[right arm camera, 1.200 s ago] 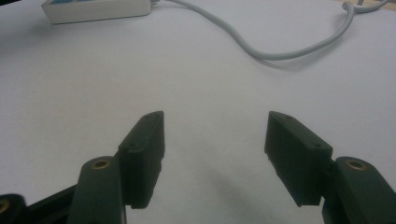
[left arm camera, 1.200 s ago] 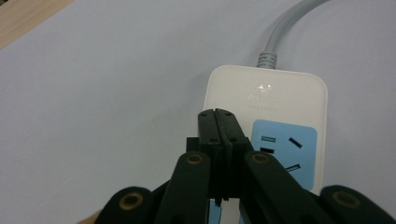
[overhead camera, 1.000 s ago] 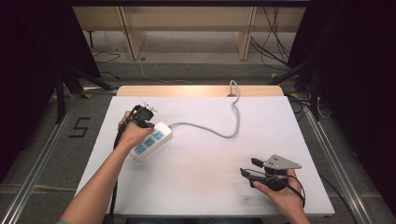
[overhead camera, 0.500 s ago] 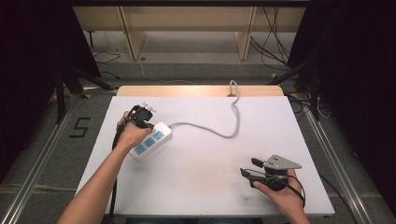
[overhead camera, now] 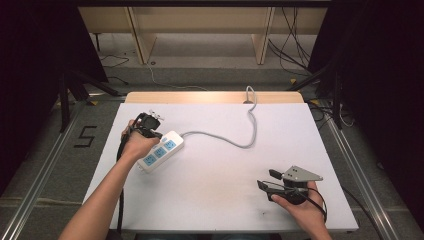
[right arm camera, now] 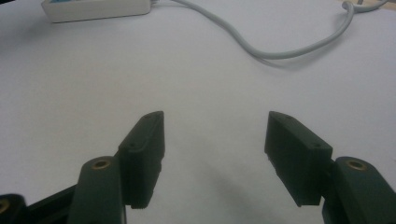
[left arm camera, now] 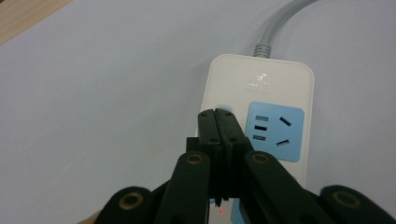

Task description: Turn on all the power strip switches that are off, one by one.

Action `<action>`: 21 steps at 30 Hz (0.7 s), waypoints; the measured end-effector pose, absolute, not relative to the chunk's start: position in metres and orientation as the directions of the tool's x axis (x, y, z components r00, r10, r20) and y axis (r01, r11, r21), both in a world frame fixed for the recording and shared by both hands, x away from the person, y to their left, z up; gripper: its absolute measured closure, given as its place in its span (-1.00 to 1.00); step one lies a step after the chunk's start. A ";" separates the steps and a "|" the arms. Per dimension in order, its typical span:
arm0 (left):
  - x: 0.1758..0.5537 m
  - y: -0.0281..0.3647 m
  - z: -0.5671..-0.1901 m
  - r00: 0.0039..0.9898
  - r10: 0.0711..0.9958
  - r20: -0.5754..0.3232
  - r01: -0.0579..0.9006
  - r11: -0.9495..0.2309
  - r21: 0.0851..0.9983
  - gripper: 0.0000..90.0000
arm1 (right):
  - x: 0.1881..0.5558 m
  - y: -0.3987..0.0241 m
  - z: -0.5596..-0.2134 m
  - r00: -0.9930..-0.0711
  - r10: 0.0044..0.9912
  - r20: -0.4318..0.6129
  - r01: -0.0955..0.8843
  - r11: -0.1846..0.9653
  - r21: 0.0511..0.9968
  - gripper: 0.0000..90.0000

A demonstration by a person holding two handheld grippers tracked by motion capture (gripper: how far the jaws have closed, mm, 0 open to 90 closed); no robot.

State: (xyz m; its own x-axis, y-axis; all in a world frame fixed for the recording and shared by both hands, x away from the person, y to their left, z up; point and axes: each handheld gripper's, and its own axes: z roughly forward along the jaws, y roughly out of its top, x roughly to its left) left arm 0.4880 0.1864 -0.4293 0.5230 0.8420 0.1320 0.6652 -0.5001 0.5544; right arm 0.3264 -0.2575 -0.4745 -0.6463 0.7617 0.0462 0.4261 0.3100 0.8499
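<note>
Power strip [overhead camera: 160, 151]: white, blue socket panels (grey cord attached), lying flat on desk [overhead camera: 225, 200]. Left gripper [left arm camera: 218, 122] above strip, jaws pressed together; right gripper [right arm camera: 215, 140] well apart from strip, jaws spread, empty.

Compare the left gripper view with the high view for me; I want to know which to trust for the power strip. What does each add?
The left gripper view alone shows the left gripper shut, its tips at the round button beside the blue socket panel. The high view alone shows the right gripper resting near the table's front right, and the cord's full run. Both show the white power strip and its grey cord.
</note>
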 end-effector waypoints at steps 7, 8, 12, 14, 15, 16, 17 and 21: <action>0.485 0.191 -0.427 0.518 0.846 0.131 0.670 -0.496 0.553 1.00 | 0.326 -0.257 -0.475 -0.647 0.761 0.046 0.427 0.311 0.849 -0.13; 0.485 0.191 -0.427 0.517 0.846 0.129 0.669 -0.494 0.555 1.00 | 0.326 -0.257 -0.475 -0.647 0.761 0.048 0.427 0.309 0.850 -0.13; 0.483 0.192 -0.427 0.517 0.847 0.127 0.673 -0.493 0.551 1.00 | 0.326 -0.258 -0.475 -0.646 0.761 0.048 0.427 0.309 0.850 -0.13; 0.482 0.193 -0.427 0.516 0.847 0.127 0.674 -0.494 0.549 1.00 | 0.326 -0.258 -0.475 -0.646 0.762 0.048 0.427 0.309 0.850 -0.13; 0.481 0.194 -0.427 0.517 0.847 0.126 0.675 -0.494 0.547 1.00 | 0.326 -0.258 -0.475 -0.646 0.761 0.048 0.427 0.309 0.850 -0.13; 0.481 0.195 -0.427 0.516 0.847 0.127 0.676 -0.494 0.547 1.00 | 0.326 -0.258 -0.475 -0.647 0.761 0.048 0.427 0.309 0.850 -0.13; 0.480 0.196 -0.427 0.516 0.848 0.125 0.677 -0.493 0.547 1.00 | 0.326 -0.257 -0.475 -0.647 0.761 0.048 0.427 0.310 0.849 -0.13; 0.479 0.200 -0.428 0.513 0.850 0.122 0.682 -0.490 0.543 1.00 | 0.326 -0.257 -0.475 -0.647 0.761 0.047 0.426 0.310 0.850 -0.13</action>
State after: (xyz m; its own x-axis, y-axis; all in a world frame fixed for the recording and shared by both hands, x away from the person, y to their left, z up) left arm 0.4786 0.1998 -0.4278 0.5130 0.8497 0.1219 0.6820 -0.4896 0.5433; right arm 0.3265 -0.2571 -0.4748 -0.6473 0.7608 0.0470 0.4260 0.3100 0.8499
